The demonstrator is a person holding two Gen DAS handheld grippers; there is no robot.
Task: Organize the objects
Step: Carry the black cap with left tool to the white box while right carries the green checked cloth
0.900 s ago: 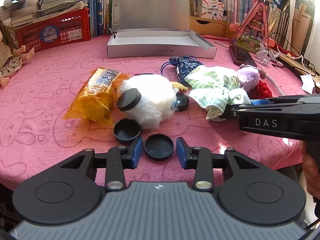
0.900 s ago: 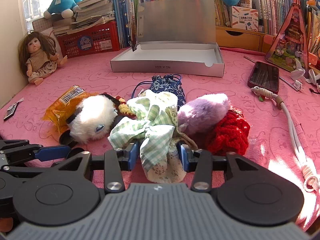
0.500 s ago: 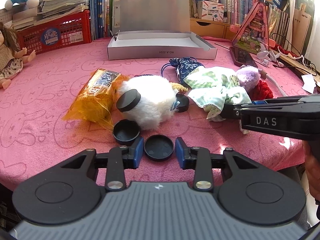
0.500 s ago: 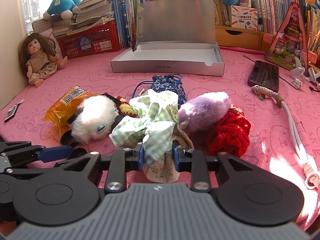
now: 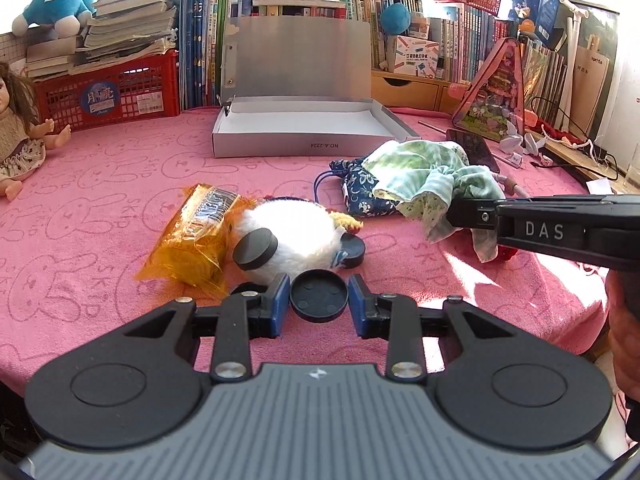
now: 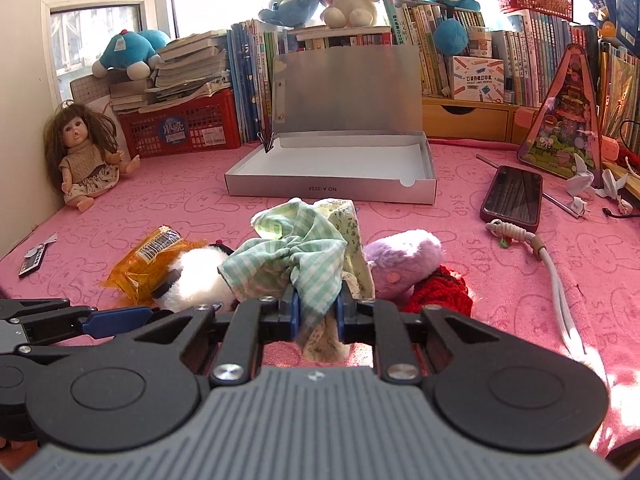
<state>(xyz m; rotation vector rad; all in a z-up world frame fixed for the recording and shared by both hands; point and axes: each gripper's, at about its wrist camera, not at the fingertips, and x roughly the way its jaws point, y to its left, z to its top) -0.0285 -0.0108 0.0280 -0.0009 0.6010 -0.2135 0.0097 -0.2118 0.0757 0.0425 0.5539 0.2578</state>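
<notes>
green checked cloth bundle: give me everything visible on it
The green checked cloth bundle is soft woven fabric, pale green-and-white gingham knotted together with a cream, dark-speckled floral piece that hangs below. It is crumpled and bunched. The right gripper is shut on its lower folds, the blue pads pinching the fabric. In the left wrist view it hangs off that gripper and overlaps the navy floral pouch. The purple plush sits beside it on the pink tablecloth.

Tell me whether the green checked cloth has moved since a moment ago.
Yes. The green checked cloth, clamped in the right tongs, has lifted, now overlapping the front wall of the grey box.
</notes>
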